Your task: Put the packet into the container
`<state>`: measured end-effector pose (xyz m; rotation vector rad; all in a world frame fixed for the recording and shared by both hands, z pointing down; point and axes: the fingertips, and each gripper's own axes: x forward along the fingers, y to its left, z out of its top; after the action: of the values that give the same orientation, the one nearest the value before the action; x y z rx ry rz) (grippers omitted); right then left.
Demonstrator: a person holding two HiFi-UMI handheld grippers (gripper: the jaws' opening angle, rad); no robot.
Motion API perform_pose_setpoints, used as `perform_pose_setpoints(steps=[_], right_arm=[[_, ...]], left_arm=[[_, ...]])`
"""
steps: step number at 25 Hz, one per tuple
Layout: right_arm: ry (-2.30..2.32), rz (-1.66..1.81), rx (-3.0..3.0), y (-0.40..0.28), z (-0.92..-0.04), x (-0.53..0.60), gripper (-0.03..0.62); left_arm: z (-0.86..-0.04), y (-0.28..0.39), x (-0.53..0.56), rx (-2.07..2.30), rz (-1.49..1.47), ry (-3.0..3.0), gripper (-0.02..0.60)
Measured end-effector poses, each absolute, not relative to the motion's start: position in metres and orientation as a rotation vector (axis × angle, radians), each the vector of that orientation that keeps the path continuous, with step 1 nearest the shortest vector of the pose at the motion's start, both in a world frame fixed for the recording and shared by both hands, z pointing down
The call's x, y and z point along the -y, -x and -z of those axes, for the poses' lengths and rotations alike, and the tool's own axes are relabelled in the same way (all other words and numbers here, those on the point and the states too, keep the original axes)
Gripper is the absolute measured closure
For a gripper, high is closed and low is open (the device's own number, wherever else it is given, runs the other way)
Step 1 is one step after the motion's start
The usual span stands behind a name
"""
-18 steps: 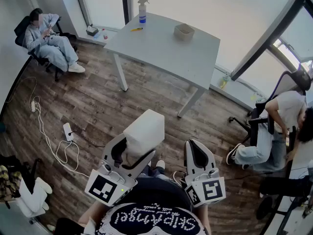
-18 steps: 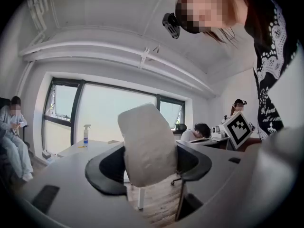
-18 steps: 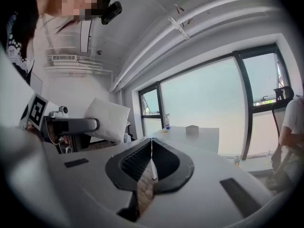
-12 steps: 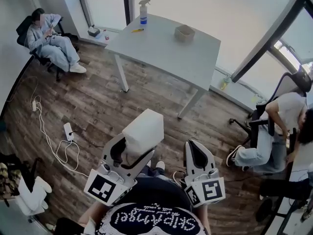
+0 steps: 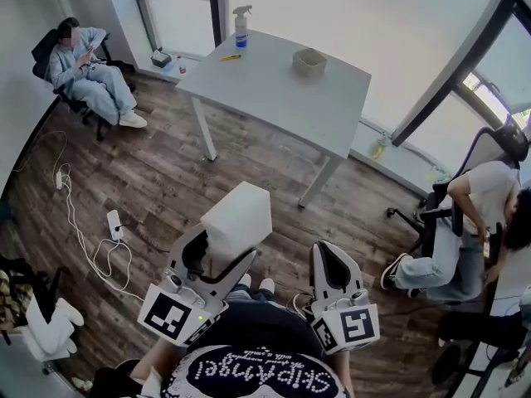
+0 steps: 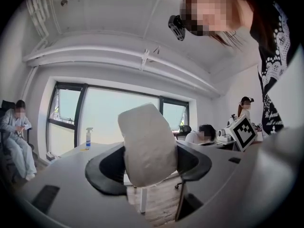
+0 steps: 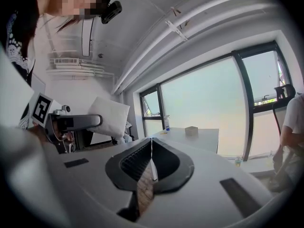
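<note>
Where the wooden floor (image 5: pixel 166 181) carries everything, the entries run as follows.

- Table (image 5: pixel 274 89): grey angular top on white legs. It stands toward the floor's far edge, by the windows.
- Seated person (image 5: pixel 87 73): in a dark chair at the floor's far left corner, in pale clothing.
- Second seated person (image 5: pixel 477 193): at the floor's right edge, in a white top, bent forward in a chair.
- Left gripper (image 6: pixel 149 161): held level above the floor, on the near side of the table. Its jaws are spread wide and clamped on the packet (image 5: pixel 238 216), with the pads pressing both its sides.
- Packet: white, soft and pillow-shaped. It stands up out of the jaws in the air, well apart from the container (image 5: pixel 309 60).
- Right gripper (image 7: pixel 151 158): beside the left one, tilted slightly downward. Its jaws are closed together with nothing between them.
- Container: small, beige and open-topped, on the tabletop close to its far edge.
- Spray bottle (image 5: pixel 241 25): upright at the tabletop's far left corner, bluish with a white trigger head.
- Power strip (image 5: pixel 114 222): white, on the floor toward its left edge, with a white cable (image 5: pixel 79 230) looping from it.
- Pen (image 5: pixel 231 57): yellow, lying flat near the tabletop's left edge, near the bottle.
</note>
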<state>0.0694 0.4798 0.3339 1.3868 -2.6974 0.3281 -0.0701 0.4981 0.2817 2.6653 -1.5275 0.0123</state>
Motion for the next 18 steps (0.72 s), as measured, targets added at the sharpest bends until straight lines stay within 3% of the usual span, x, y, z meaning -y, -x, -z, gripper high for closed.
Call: perform_pose_setpoints(steps=[18], right_arm=[[-1.312,-0.317,2.827,-0.095,-0.331,-0.463,0.577]], left_arm=[[-0.299,0.053,-0.477,1.534,0.04,-2.598,0.299]])
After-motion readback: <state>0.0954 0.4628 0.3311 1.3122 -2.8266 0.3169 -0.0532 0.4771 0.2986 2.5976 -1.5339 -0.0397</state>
